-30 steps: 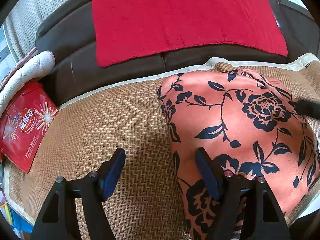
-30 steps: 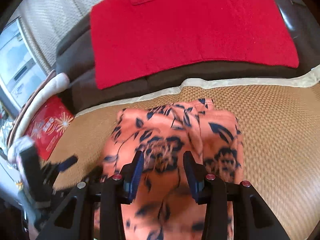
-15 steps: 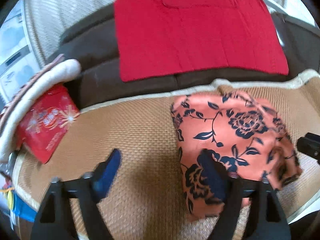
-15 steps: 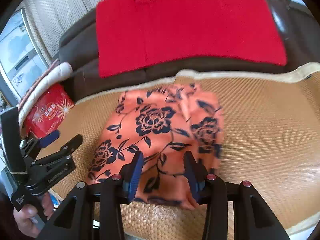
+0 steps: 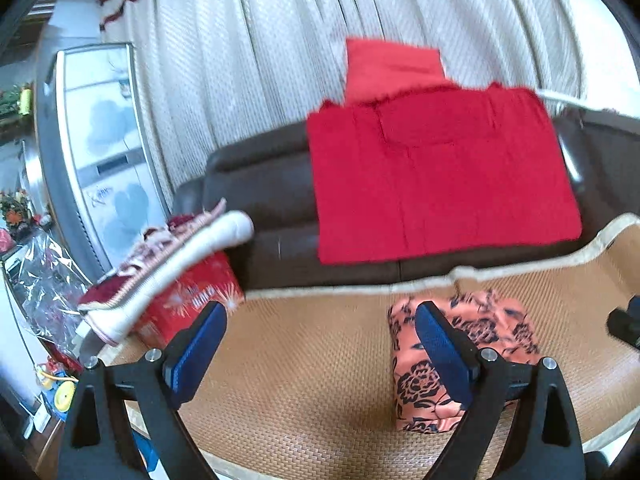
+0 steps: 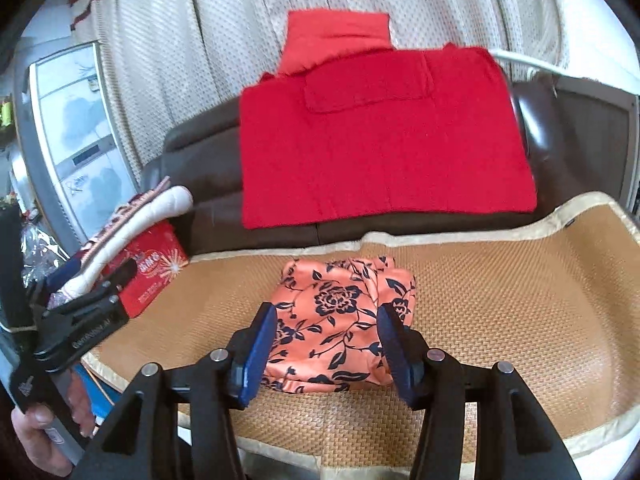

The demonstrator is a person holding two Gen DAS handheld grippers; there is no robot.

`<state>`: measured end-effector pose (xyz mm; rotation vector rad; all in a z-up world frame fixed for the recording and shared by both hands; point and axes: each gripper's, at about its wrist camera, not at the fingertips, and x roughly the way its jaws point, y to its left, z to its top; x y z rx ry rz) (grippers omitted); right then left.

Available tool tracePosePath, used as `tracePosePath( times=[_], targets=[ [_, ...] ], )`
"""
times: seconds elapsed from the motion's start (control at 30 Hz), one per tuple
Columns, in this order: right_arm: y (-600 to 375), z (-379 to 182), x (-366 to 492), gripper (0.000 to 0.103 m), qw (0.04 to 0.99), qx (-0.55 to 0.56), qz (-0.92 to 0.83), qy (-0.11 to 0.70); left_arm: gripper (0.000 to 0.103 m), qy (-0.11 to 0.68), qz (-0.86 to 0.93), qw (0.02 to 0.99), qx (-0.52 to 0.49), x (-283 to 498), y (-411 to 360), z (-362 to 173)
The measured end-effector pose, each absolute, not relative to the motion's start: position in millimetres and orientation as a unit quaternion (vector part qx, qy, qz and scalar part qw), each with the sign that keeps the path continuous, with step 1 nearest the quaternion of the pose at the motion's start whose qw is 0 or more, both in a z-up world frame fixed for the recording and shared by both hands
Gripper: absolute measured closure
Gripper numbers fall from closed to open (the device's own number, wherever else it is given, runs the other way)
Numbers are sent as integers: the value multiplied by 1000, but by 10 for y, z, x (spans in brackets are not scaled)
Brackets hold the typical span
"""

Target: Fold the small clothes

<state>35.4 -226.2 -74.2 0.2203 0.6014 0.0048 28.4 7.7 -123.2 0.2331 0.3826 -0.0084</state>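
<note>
While the folded orange garment [image 6: 340,322] lies flat on the woven mat [image 6: 500,292], both claws hang above it and pinch nothing. On the left gripper [image 5: 320,350] the jaws have just been opening and stand wide. Those of the right gripper [image 6: 326,346] have also been opening, about half spread. Behind, a red cloth [image 6: 380,136] covers the sofa [image 6: 200,168].

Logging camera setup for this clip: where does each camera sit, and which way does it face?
Left wrist: on the left gripper, looking forward and down at the mat and sofa; only its own open fingers show.
Right wrist: on the right gripper, facing likewise; a hand shows.
Shared: floral garment, red cloth.
</note>
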Motion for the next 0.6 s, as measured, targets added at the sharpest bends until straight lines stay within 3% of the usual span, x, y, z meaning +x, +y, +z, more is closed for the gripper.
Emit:
tracePosePath(
  times=[0.6],
  targets=[
    [-2022, 30, -529, 37, 974, 81, -14, 213, 7, 117, 2, 990, 78, -575, 262, -414]
  ],
)
